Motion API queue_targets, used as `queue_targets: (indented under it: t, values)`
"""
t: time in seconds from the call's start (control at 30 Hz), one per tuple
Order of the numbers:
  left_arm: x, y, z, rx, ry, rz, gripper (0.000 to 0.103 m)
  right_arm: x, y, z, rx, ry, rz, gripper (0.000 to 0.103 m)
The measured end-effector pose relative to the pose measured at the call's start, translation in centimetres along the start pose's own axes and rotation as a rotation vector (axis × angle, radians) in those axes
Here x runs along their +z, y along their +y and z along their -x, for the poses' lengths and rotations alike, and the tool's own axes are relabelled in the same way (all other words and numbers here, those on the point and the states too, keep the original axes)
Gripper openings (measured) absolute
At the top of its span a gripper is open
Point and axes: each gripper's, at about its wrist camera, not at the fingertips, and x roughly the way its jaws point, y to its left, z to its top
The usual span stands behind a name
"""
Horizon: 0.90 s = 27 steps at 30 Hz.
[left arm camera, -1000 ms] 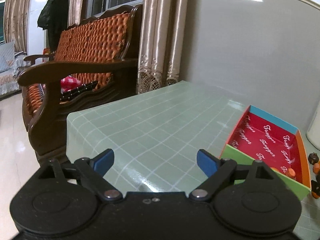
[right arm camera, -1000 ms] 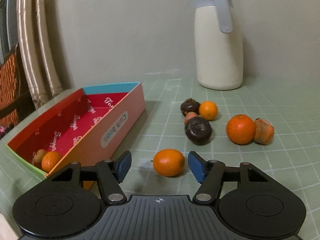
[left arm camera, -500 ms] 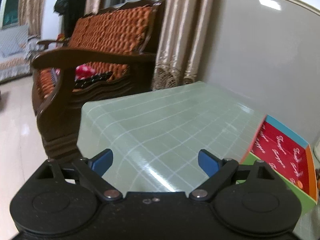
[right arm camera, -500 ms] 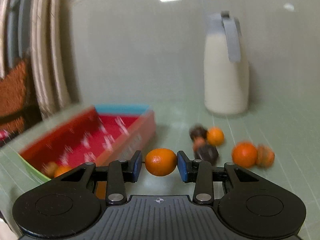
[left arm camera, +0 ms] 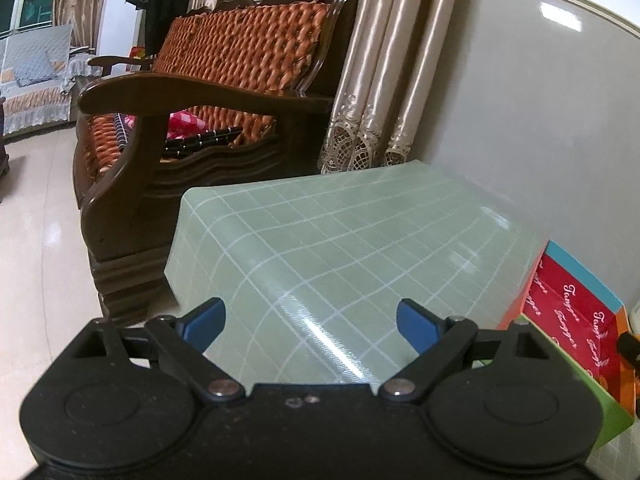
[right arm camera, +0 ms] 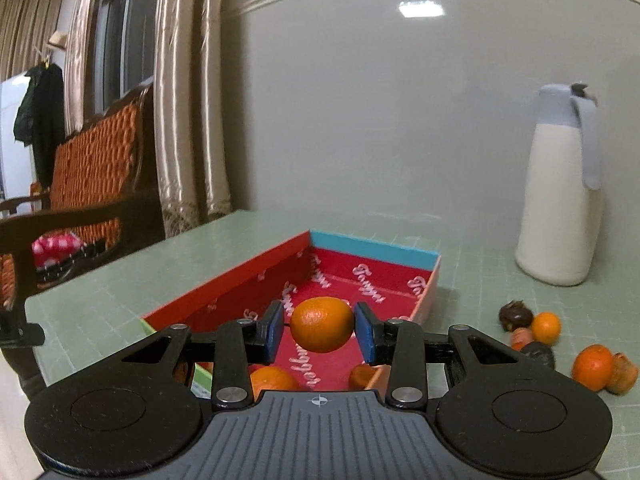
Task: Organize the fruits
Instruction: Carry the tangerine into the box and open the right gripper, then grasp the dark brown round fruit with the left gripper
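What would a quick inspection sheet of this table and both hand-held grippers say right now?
Surface: green checked table, dry.
Job's things: orange held over red box; more fruit inside; loose fruit pile beside it.
Clutter: white jug.
Grippers: right hand-held gripper shut on the orange; left hand-held gripper open, nothing between its jaws.
Cables: nothing seen.
Surroundings: wooden sofa, curtains, grey wall.

Both the left gripper (left arm camera: pixel 311 322) and the right gripper (right arm camera: pixel 321 330) have black linkage arms with silver pivot screws and blue finger pads (right arm camera: pixel 365 331). Round black discs flank each body. The right one carries a grey ribbed plate with a small crosshair mark.
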Motion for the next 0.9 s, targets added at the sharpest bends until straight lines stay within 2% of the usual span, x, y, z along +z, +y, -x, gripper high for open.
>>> queue_targets:
  t: [0.13, 0.2, 0.23, 0.27, 0.43, 0.5, 0.57, 0.67, 0.77, 0.9]
  values:
    - [0.0, 0.2, 0.0, 0.001, 0.002, 0.012, 0.086, 0.0, 0.5, -0.8, 0.014, 0.032, 0.014, 0.04]
    - [0.1, 0.2, 0.0, 0.001, 0.002, 0.012, 0.086, -0.1, 0.8, -0.6, 0.009, 0.03, 0.016, 0.053]
    - [0.0, 0.2, 0.0, 0.001, 0.004, 0.011, 0.086, -0.1, 0.9, -0.2, 0.001, 0.013, 0.016, 0.07]
    - [0.0, 0.3, 0.0, 0.001, 0.003, 0.011, 0.086, -0.1, 0.9, 0.2, -0.007, -0.007, 0.019, 0.079]
    - [0.0, 0.1, -0.1, 0.002, 0.005, 0.012, 0.086, 0.2, 0.4, 2.2, -0.026, -0.056, 0.039, 0.08]
    - [0.0, -0.2, -0.1, 0.003, 0.001, 0.004, 0.086, 0.1, 0.0, 2.9, -0.038, -0.065, 0.037, 0.087]
    - [-0.1, -0.4, -0.1, 0.004, -0.003, -0.006, 0.086, 0.1, -0.6, 4.0, -0.064, -0.088, 0.032, 0.1]
    - [-0.2, -0.9, 0.0, 0.003, -0.012, -0.023, 0.086, -0.1, -1.8, 5.6, -0.101, -0.127, 0.035, 0.103]
    - [-0.5, -1.9, 0.4, -0.012, -0.034, -0.065, 0.086, -0.6, -3.0, 6.8, -0.177, -0.16, 0.057, 0.103]
    - [-1.3, -4.1, 1.6, -0.061, -0.091, -0.149, 0.086, -1.7, -4.6, 8.2, -0.415, -0.226, 0.059, 0.103]
